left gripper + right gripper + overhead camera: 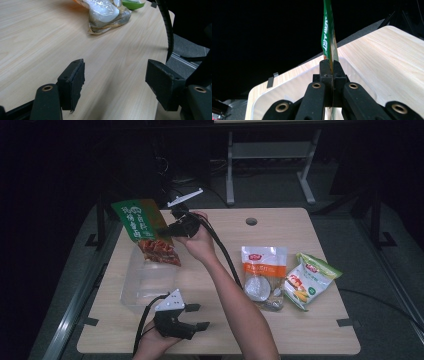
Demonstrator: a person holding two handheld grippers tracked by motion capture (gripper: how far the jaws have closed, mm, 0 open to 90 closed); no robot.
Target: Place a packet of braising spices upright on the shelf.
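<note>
The right gripper [167, 231] fingers are pinching the light, floppy green-and-red plastic snack bag [145, 231] at its edge, over the clear plastic tray [131, 292], while the left gripper [192, 316] fingers are standing spread and empty.

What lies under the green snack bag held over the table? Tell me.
Under the green snack bag, pinched in the right gripper, sits a clear plastic tray on the wooden table. The visible part looks empty; the bag hides its far end.
</note>
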